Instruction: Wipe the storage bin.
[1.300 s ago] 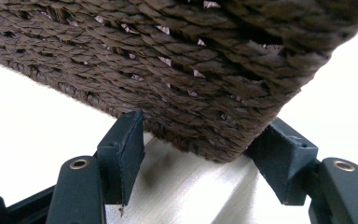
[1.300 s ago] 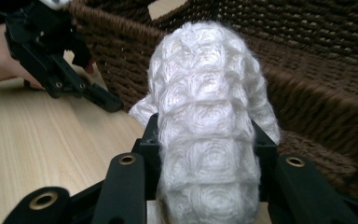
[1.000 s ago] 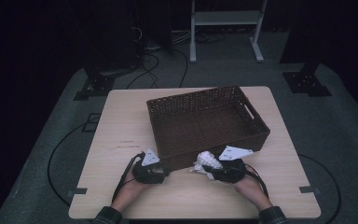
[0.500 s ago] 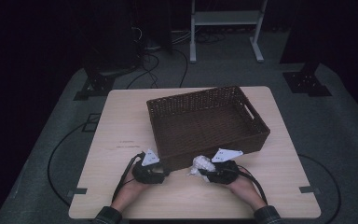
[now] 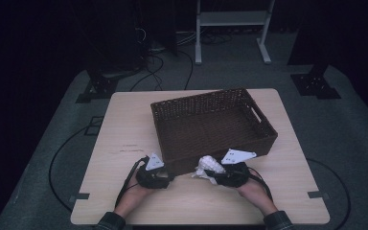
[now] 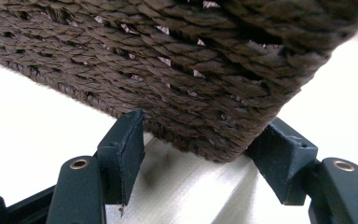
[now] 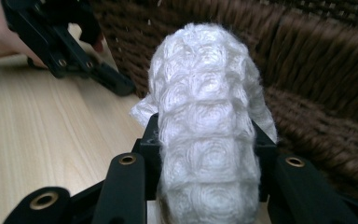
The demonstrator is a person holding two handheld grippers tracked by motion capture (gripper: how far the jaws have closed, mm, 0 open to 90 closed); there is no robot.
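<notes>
Since a second ago the right gripper (image 5: 216, 173) has drawn slightly back from the basket (image 5: 211, 125), carrying the white cloth (image 5: 208, 166); the left gripper (image 5: 159, 176) has kept its place. From above, both sit at the basket's near wall, with bare table (image 5: 124, 134) to the left and open room along the front edge. In the left gripper view, the jaws straddle the basket's lower corner (image 6: 214, 135), touching both sides. In the right gripper view, the jaws are clenched on the cloth (image 7: 207, 140), just beside the wicker wall.
</notes>
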